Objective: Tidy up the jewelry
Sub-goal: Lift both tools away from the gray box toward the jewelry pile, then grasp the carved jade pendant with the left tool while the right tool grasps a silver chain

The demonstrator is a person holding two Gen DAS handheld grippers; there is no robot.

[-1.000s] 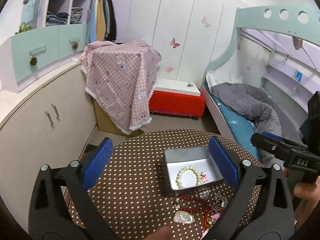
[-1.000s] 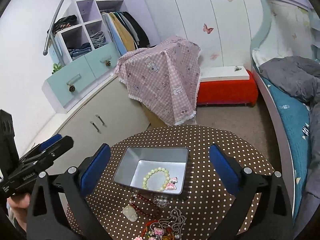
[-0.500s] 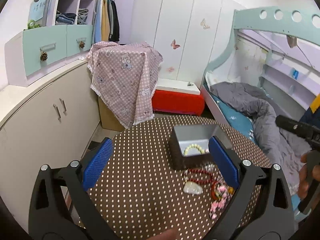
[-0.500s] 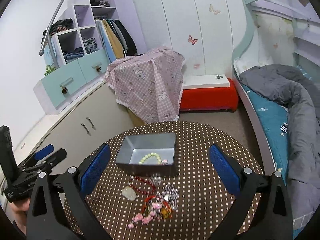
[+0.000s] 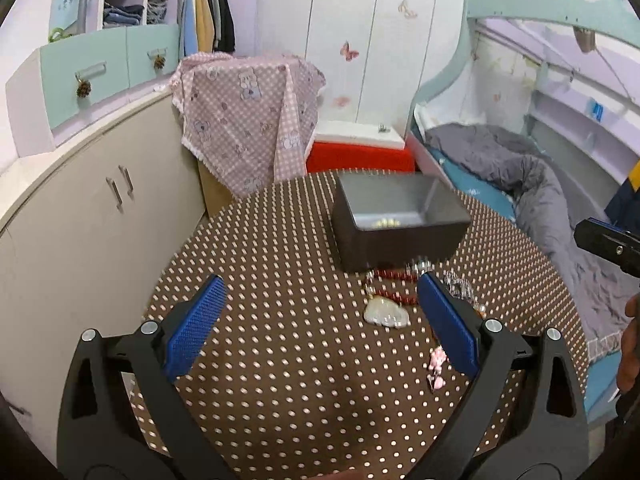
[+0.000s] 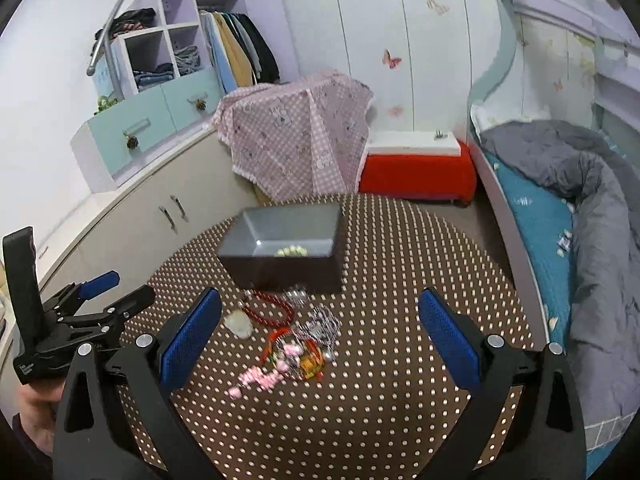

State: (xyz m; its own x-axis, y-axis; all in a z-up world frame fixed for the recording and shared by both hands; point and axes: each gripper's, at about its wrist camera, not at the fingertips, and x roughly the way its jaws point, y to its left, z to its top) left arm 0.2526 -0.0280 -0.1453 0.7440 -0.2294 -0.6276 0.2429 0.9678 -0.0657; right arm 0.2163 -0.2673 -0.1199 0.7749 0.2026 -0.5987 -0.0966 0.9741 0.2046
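A: How is the light?

B: Even and fairly bright, soft indoor light with no source in view. The white wardrobe doors (image 6: 420, 60) look washed out, slightly purple.

A: Any shadows?

B: Weak ones. The near wall of the grey rectangular metal box (image 6: 284, 270) is dark, and the round brown polka-dot desk (image 5: 280, 360) dims toward the bottom edge.

A: Sharpness?

B: The heap of mixed beads and chains (image 6: 296, 344) in the right wrist view is smeared by motion blur. The box edges are soft too. Both views bend strongly at the rim, with black corners; the pale cabinet (image 5: 80, 220) bows outward.
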